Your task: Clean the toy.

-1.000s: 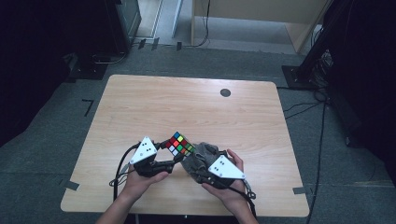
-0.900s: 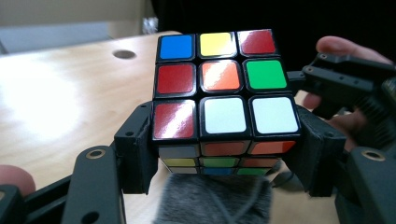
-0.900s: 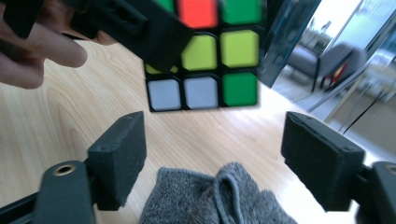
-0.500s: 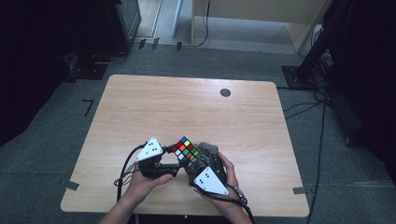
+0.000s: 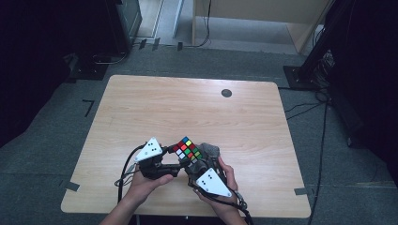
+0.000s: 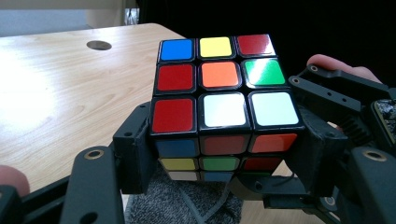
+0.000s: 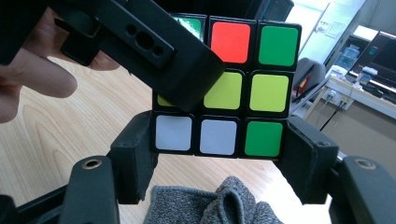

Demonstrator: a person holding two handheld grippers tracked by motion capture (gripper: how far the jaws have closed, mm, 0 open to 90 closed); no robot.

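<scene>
The cube (image 5: 186, 149) is held tight by the left gripper (image 5: 174, 157) above the grey cloth (image 5: 210, 151). The right gripper (image 5: 193, 161) has been closing on the cube's bottom row, so a twist looks ready

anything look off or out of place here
Nothing stands out. The cube is scrambled but whole, with its layers square, held off the table between the left gripper and right gripper. A grey cloth lies crumpled under it.
</scene>
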